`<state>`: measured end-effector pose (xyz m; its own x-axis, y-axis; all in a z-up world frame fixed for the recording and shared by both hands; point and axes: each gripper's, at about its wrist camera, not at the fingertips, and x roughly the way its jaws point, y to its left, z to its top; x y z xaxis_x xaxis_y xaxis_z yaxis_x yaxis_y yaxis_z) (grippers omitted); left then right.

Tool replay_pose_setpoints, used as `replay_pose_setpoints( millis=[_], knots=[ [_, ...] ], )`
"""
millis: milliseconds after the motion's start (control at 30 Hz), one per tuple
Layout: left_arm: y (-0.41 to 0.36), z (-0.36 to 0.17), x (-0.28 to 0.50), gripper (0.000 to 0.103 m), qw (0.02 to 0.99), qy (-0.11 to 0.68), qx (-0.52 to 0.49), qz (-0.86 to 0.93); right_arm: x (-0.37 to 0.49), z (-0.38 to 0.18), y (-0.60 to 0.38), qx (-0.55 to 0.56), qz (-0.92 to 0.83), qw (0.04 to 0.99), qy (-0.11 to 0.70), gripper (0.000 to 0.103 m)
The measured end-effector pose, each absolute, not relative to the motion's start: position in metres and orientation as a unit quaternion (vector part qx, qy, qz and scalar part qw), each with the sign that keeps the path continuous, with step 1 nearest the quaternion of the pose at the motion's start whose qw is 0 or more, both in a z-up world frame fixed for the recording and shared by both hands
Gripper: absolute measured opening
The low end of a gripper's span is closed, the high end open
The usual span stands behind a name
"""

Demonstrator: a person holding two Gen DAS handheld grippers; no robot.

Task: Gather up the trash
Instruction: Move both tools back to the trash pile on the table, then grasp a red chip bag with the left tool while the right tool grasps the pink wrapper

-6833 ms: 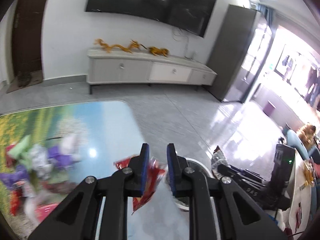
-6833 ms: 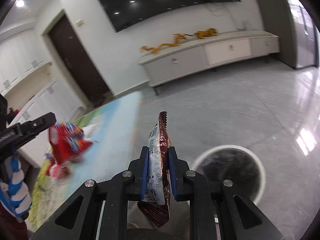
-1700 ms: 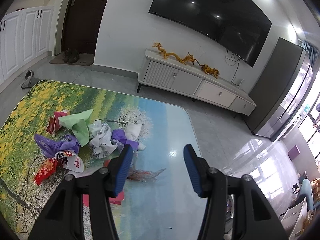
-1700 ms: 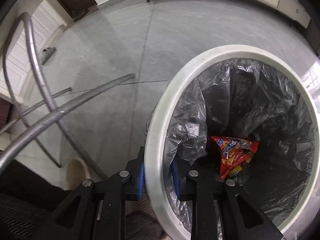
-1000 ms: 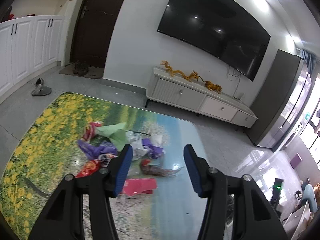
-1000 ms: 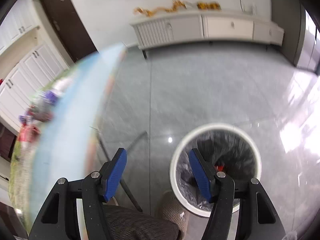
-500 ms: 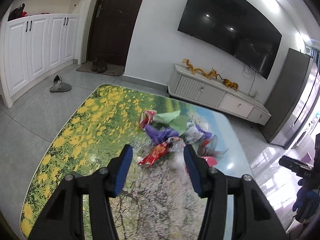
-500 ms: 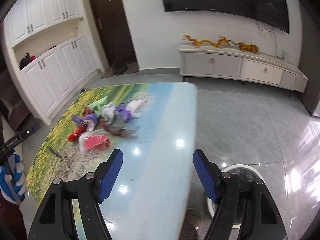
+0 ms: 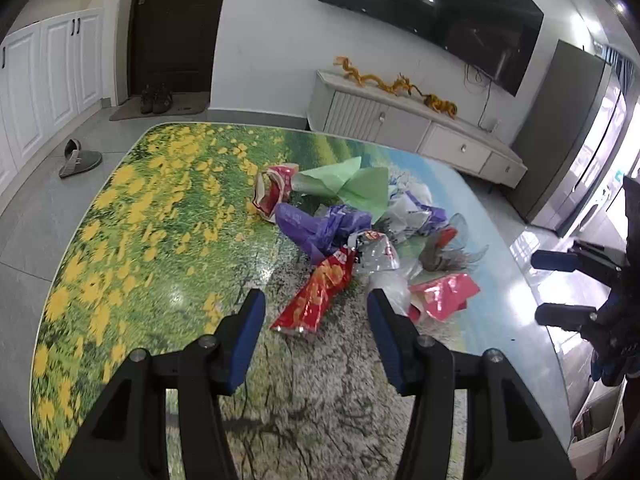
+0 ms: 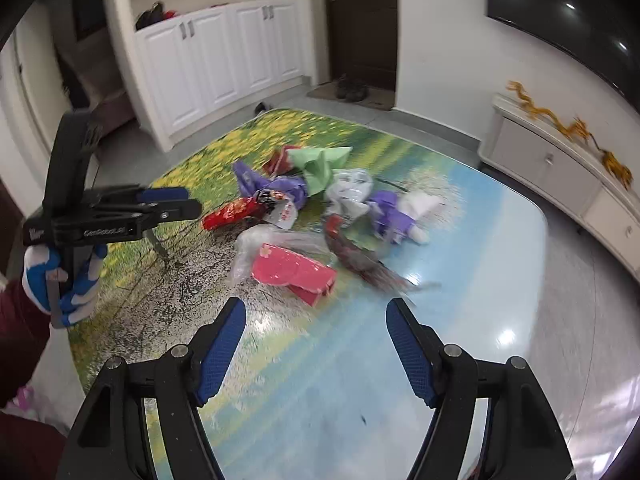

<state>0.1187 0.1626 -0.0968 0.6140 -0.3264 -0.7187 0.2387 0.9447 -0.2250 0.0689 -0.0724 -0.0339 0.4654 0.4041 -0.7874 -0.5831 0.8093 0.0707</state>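
Observation:
A pile of trash lies on the landscape-printed table. It holds a long red snack wrapper, a pink packet, a purple bag, green paper and a dark brown wrapper. My left gripper is open and empty, just short of the red wrapper. My right gripper is open and empty, above the table near the pink packet. Each gripper shows in the other's view, the left and the right.
A white TV cabinet stands under a wall-mounted TV beyond the table. White cupboards and a dark door are at the far left. A slipper lies on the floor.
Both grippers, shut on wrappers earlier, are now open. The right one swung from the bin back over the table. The left moved closer to the pile.

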Motion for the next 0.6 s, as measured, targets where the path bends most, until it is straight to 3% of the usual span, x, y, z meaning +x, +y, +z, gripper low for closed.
replay_pose_setpoints(
  millis=[233, 400, 600],
  knots=[
    [0.15, -0.113, 0.148, 0.05, 0.885, 0.431, -0.033, -0.171, 0.098, -0.061, -0.029, -0.161, 0.356, 0.813, 0.431, 0.07],
    [0.144, -0.122, 0.151, 0.049, 0.88, 0.44, -0.029, -0.176, 0.11, -0.08, -0.015, -0.19, 0.378, 0.789, 0.445, 0.06],
    [0.137, -0.128, 0.152, 0.033, 0.876, 0.447, -0.026, -0.178, 0.111, -0.095, -0.014, -0.202, 0.378, 0.779, 0.457, 0.053]
  ],
)
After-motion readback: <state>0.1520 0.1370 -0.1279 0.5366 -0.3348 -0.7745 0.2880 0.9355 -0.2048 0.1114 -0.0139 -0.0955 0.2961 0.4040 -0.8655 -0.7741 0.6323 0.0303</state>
